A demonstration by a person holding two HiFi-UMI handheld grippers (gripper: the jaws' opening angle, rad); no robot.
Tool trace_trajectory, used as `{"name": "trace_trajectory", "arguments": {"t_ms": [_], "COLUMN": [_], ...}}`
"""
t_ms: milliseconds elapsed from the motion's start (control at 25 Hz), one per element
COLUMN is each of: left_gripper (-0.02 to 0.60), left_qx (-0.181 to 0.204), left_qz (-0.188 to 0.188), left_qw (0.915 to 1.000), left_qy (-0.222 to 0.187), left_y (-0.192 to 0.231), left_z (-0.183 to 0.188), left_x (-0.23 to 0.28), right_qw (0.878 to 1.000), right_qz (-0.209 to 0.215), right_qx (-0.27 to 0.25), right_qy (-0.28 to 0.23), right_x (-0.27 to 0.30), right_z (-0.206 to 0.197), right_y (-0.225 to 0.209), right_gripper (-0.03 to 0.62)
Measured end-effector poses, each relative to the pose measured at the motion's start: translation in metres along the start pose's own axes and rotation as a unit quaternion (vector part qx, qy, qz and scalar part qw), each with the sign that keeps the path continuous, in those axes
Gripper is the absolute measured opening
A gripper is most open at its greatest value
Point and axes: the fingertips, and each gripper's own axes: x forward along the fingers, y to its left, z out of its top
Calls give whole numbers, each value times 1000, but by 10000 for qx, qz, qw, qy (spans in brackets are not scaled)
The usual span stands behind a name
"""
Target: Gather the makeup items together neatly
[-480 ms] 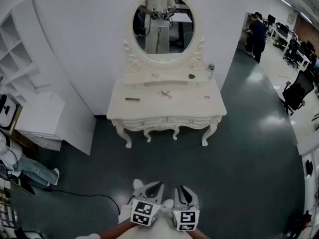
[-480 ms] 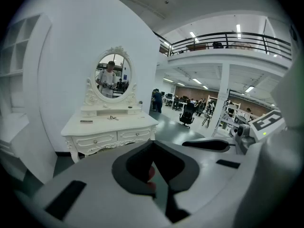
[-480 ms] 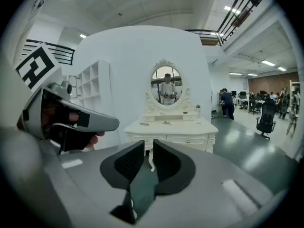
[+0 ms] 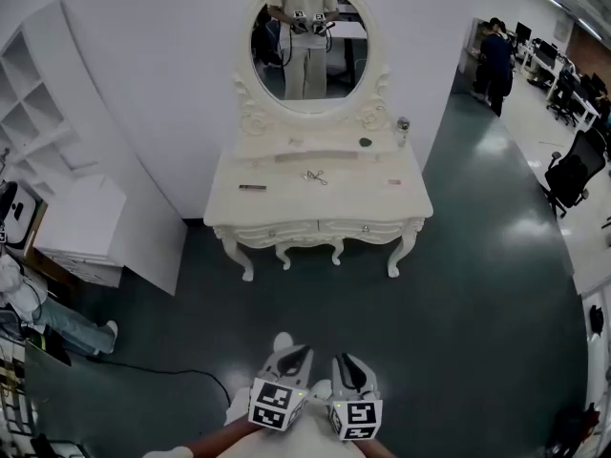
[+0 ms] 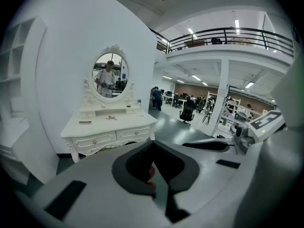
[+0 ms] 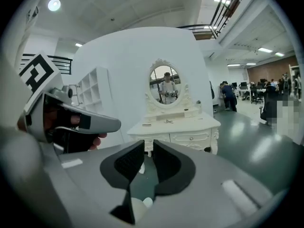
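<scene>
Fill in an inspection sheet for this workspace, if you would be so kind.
Surface: white dressing table, top mostly bare.
Job's things: dark flat item, small tangled item, pinkish item, scattered on top; small jar, dark round item on its shelf.
Clutter: nothing seen.
Grippers: left gripper shut, empty; right gripper slightly open, empty.
Cables: black cable on floor, left.
Surroundings: oval mirror, white shelving, people, office chair.

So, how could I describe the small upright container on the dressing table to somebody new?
Look for the white dressing table under the oval mirror. On its raised back shelf, go to the far right end, where the small container stands. It is the only upright item; the others on the table lie flat.
</scene>
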Motion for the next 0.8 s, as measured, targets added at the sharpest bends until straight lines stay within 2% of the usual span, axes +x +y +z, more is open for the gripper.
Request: {"name": "trace_trajectory", "arguments": {"t_ms": [200,400,800], "left_gripper": [5,5,5], "left_qx": [35,14,20], "left_qz": [-88,-138,-404], "left_qw": [9999,9998,9990], "left_qy": [84,128,204], "left_y": [-3,4,24], "left_z": [-3,-10,35], "left_x": [6,23,81], "right_qw": [9997,9996,9982], "right_qz": [-182,-263,-517], "right_qx": [52,108,174], "right_qy": [-122,63,252], "right_x": [-1,10,63], "right_z": [5,0,19], "right_y": [-9,-18,-56], "right_gripper": [44,35,20]}}
